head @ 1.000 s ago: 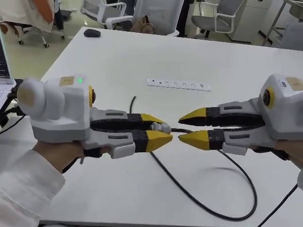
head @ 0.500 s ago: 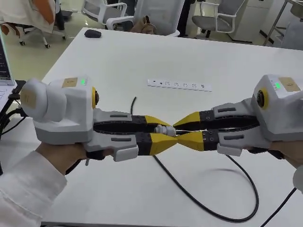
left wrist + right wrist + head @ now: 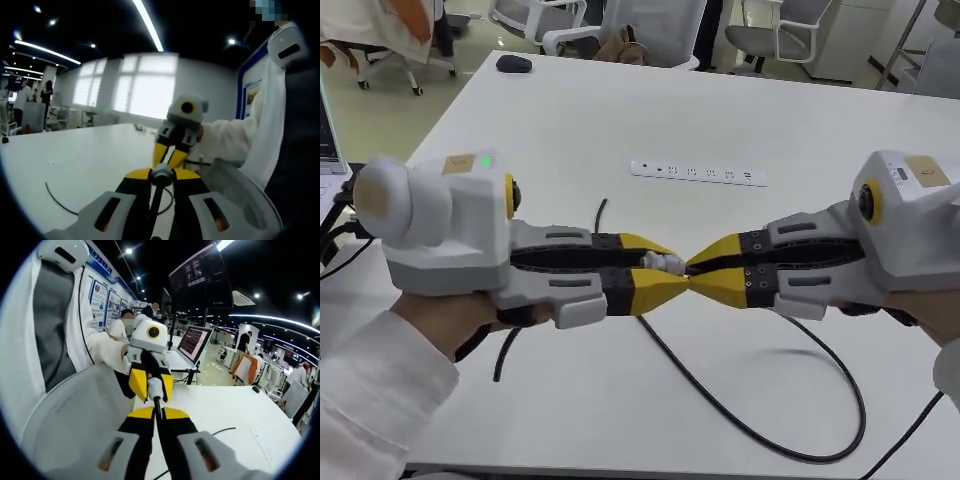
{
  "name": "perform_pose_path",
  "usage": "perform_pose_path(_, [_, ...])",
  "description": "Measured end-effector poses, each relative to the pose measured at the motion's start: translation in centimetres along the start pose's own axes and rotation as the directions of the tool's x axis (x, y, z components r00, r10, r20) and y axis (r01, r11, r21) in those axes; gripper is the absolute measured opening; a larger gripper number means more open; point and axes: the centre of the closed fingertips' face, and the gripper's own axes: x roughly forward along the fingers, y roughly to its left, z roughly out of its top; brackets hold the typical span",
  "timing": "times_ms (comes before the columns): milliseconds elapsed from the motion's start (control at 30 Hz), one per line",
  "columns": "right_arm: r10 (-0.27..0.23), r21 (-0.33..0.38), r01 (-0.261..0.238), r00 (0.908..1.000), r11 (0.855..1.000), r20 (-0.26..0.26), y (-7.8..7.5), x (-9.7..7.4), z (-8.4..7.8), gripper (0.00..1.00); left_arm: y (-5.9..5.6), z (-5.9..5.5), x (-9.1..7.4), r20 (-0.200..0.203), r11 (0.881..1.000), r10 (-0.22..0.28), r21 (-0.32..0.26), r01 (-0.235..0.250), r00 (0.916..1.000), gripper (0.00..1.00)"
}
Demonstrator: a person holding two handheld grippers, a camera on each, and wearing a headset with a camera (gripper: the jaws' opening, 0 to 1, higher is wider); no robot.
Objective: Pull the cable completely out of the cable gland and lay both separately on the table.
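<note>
Above the white table point(image 3: 570, 120), my left gripper point(image 3: 670, 268) is shut on the white cable gland point(image 3: 665, 263). My right gripper point(image 3: 698, 274) faces it tip to tip and is shut on the black cable point(image 3: 740, 428) just beside the gland. The cable loops over the table below both grippers. In the left gripper view the gland point(image 3: 162, 173) sits between my yellow tips, with the right gripper point(image 3: 170, 156) straight ahead. In the right gripper view the cable point(image 3: 158, 410) runs from my shut jaws to the gland point(image 3: 154, 388) held in the left gripper point(image 3: 150, 391).
A white power strip point(image 3: 698, 177) lies mid-table beyond the grippers. A black mouse point(image 3: 513, 64) sits at the far left corner, with office chairs point(image 3: 650, 30) behind the table. An open laptop point(image 3: 192, 342) stands at the person's left. A second black cable point(image 3: 920, 425) crosses the lower right corner.
The right gripper, open and apart a second ago, has come up to the left gripper's tips and shut on the cable beside the gland. Both grippers sit slightly higher.
</note>
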Motion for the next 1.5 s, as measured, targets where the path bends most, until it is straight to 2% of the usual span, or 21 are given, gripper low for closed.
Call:
perform_pose_path(267, [-0.020, 0.015, 0.020, 0.9996, 1.000, -0.019, -0.2, -0.8, -0.9, 0.03, 0.2, 0.0, -0.5, 0.007, 1.000, 0.011, -0.006, -0.011, 0.9999, 0.18])
perform_pose_path(500, [-0.034, 0.029, 0.035, 0.9985, 0.999, -0.043, -0.3, -1.4, -2.1, 0.04, 0.2, -0.4, -0.8, -0.011, 1.000, 0.017, 0.000, -0.017, 0.9998, 0.18])
perform_pose_path(1000, [-0.077, 0.076, 0.083, 0.9944, 0.994, -0.073, -0.6, -3.1, -4.0, 0.04, 1.1, -0.3, -1.9, -0.015, 0.999, 0.046, 0.003, -0.046, 0.9988, 0.17])
perform_pose_path(1500, [-0.081, 0.101, 0.090, 0.9933, 0.991, -0.083, -0.4, -3.3, -4.5, 0.04, 1.1, -0.2, -1.7, -0.015, 0.999, 0.046, 0.007, -0.046, 0.9988, 0.17])
